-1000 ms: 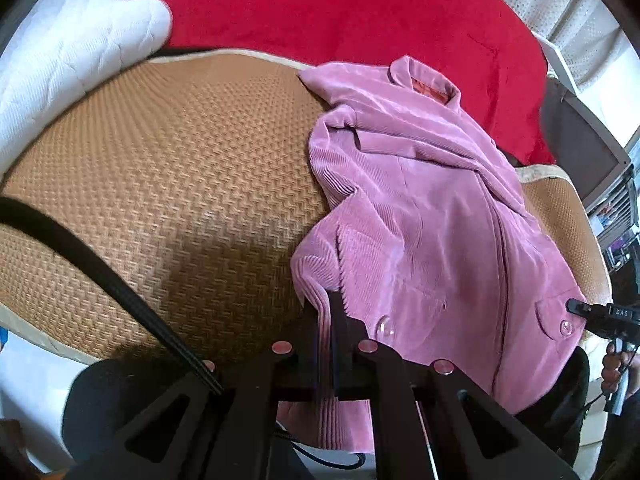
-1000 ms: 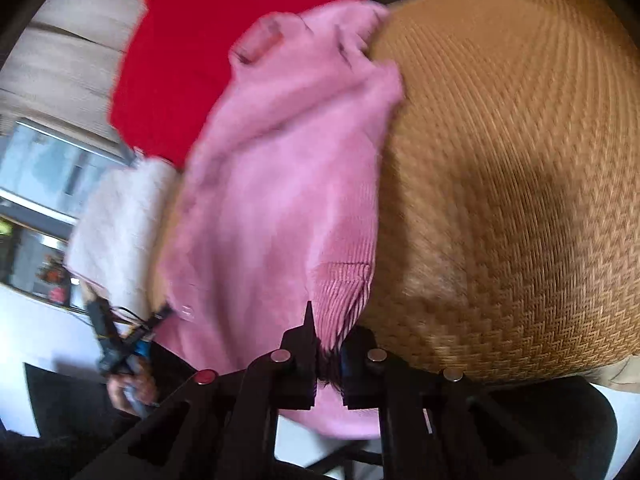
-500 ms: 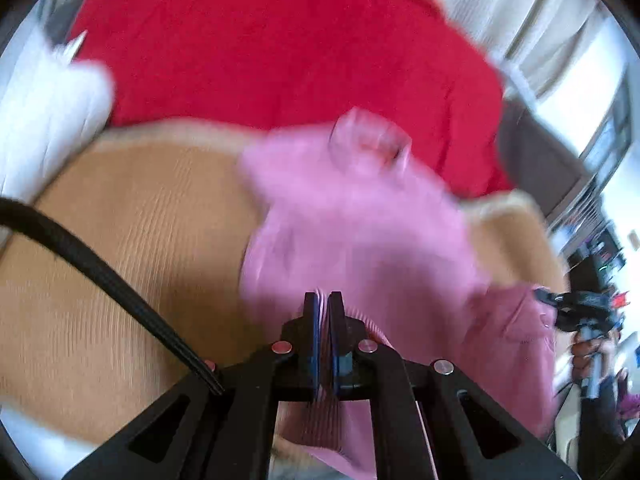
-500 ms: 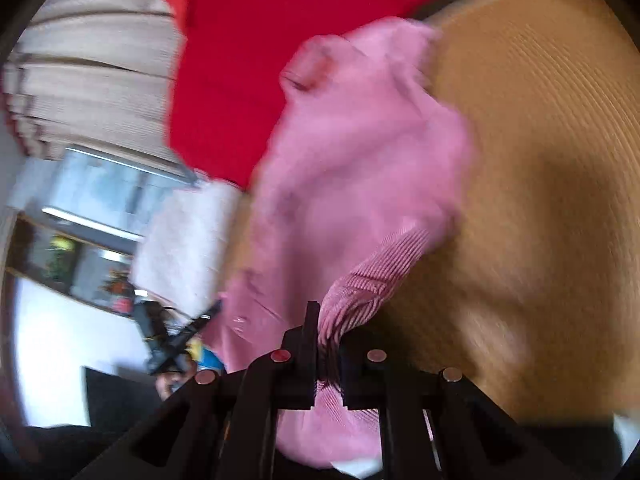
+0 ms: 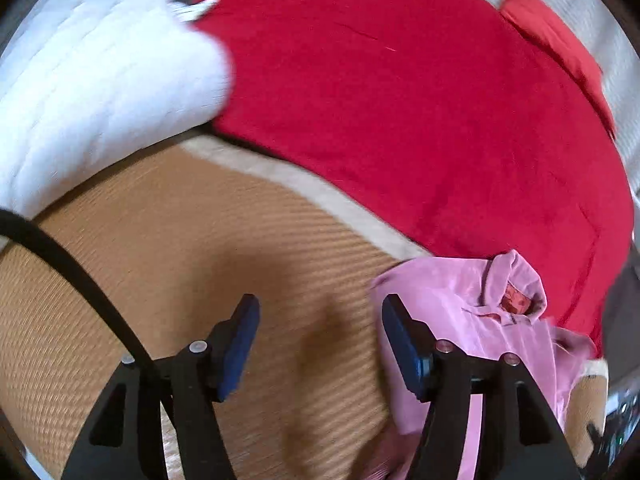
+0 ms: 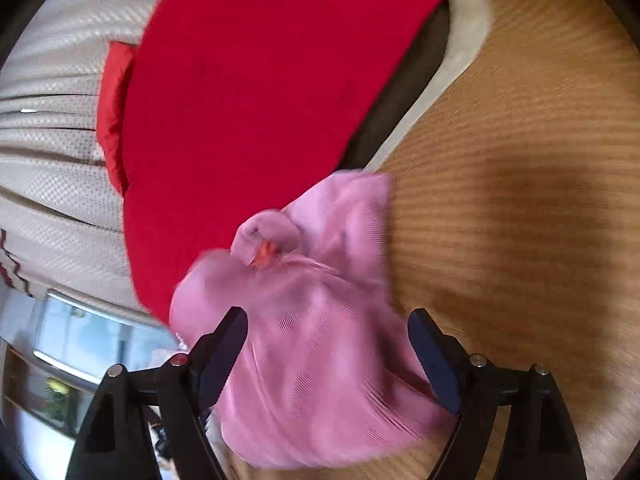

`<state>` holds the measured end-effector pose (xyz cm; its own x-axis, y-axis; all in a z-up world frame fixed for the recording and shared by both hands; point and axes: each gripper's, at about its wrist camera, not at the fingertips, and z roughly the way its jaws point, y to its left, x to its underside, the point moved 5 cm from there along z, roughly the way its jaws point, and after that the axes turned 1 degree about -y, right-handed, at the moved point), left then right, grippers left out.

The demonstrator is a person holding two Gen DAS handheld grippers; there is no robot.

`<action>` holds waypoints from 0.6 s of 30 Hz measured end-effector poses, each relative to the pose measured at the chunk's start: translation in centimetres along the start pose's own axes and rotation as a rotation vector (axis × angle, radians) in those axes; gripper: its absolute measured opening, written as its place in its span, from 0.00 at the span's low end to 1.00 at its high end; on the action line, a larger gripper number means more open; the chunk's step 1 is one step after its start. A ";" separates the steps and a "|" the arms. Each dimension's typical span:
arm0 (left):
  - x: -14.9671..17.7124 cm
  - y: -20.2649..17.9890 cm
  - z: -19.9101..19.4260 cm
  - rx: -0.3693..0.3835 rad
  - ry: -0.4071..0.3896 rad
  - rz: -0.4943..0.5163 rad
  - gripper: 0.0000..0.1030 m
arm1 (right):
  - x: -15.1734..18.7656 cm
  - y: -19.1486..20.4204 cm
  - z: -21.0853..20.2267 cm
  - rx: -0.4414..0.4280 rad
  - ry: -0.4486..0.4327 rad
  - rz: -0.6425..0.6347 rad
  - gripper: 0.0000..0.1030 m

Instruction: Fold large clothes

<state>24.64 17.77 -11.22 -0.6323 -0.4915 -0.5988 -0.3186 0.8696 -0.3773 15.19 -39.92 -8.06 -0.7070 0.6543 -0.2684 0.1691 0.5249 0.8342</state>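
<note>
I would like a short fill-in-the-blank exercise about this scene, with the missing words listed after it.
1. The garment lying on the woven mat is ____ in colour.
2. Behind the garment lies a large ____ blanket.
3. In the left wrist view, the quilted bedding beside the blanket is ____.
4. Between the fingers of the left tool only the ____ is seen.

Missing words: pink; red; white; mat

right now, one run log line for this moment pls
step: fold large clothes | left gripper: fingers opening, nothing between | right gripper: fingers opening, not pressing | pink jacket: bunched on woven mat, beside red blanket
</note>
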 end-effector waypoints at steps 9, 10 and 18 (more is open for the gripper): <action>10.6 -2.6 -2.7 0.205 0.183 0.051 0.64 | 8.5 0.4 -2.5 -0.027 0.207 -0.031 0.83; 11.5 -3.3 -2.7 0.219 0.185 0.043 0.66 | 9.0 0.4 -1.3 -0.022 0.215 -0.015 0.83; 10.9 -6.1 2.6 0.094 0.162 -0.013 0.51 | 5.8 -0.3 3.0 0.089 0.015 0.146 0.73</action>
<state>21.53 6.97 -17.24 -0.7363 -0.4821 -0.4748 -0.2653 0.8512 -0.4529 13.07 -34.65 -11.27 -0.6805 0.7194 -0.1396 0.3303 0.4711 0.8179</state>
